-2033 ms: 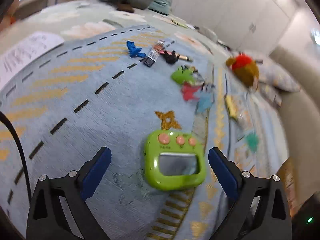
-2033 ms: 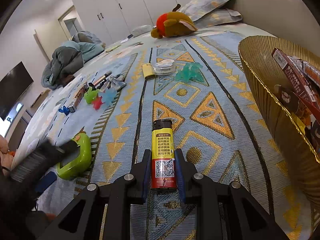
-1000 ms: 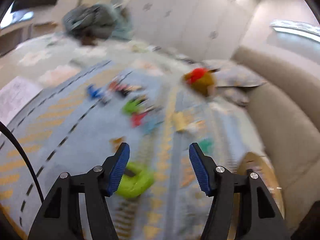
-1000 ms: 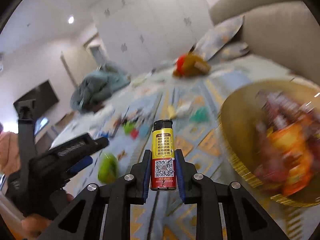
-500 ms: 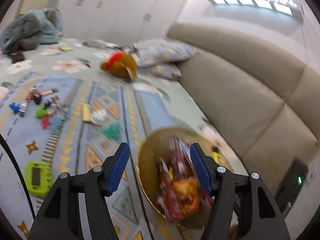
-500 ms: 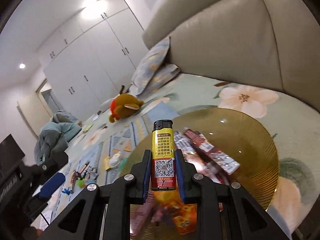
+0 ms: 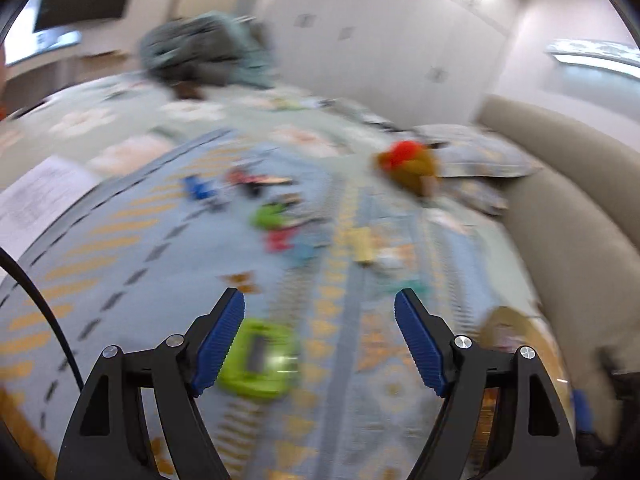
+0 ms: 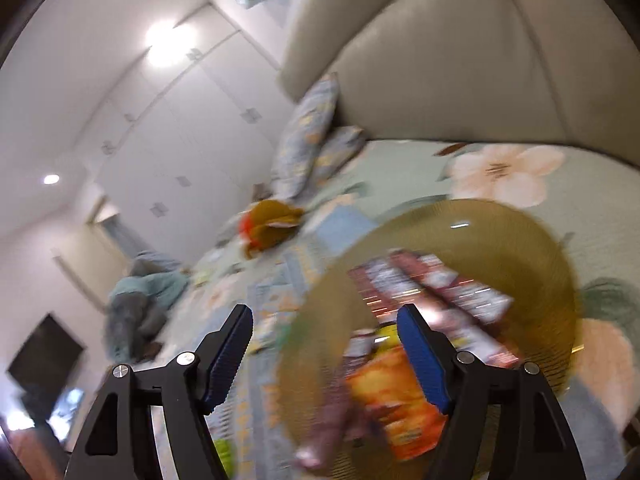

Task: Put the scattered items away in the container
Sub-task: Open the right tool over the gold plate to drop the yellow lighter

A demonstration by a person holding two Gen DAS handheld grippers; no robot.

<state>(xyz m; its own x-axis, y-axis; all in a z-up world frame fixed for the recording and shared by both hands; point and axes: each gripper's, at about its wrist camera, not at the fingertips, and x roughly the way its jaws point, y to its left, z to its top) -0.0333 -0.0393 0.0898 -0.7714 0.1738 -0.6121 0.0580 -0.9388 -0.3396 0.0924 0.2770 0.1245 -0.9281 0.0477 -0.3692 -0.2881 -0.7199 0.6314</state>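
Yellow bottle gone from right claw [image 8: 324, 344]

Heavy motion blur smears both views. The small toys [image 7: 276, 216] on the rug [image 7: 120, 264] are just coloured streaks, kinds unreadable. The green gadget [image 7: 260, 358] is partly hidden behind the left gripper's [image 7: 319, 338] finger. The bowl [image 8: 532, 248] holds blurred packets [image 8: 436, 288], print illegible, with the orange one [image 8: 394, 396] partly behind the right gripper's [image 8: 325, 350] finger.
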